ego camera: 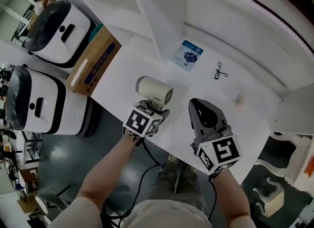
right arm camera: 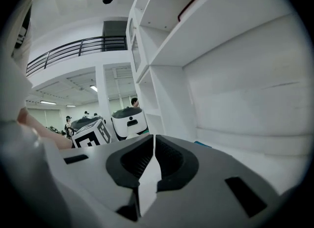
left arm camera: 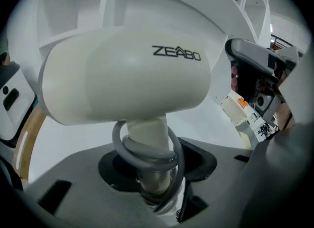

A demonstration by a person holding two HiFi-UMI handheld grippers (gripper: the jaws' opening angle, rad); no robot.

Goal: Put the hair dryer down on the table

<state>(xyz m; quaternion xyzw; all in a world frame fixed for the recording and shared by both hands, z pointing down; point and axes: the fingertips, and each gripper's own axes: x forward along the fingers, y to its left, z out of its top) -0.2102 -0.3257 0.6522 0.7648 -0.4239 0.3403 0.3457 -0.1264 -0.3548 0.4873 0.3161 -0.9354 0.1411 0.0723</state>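
Note:
A cream hair dryer (ego camera: 154, 90) with "ZEABO" on its barrel (left arm camera: 127, 74) hangs just above the near edge of the white table (ego camera: 147, 60). My left gripper (ego camera: 153, 106) is shut on its handle (left arm camera: 147, 138), which has a grey cord coiled around it. In the left gripper view the barrel fills the frame above the left gripper (left arm camera: 149, 173). My right gripper (ego camera: 198, 105) hovers to the right of the dryer, apart from it. In its own view the right gripper (right arm camera: 153, 141) is shut with nothing between the pads.
Two white-and-black machines (ego camera: 59, 30) (ego camera: 34, 101) and a cardboard box (ego camera: 93, 62) stand left of the table. On the table lie a blue-and-white packet (ego camera: 187, 55), a small black wire-like item (ego camera: 220, 71) and a small pale item (ego camera: 240, 99). White shelves (right arm camera: 216, 35) rise behind.

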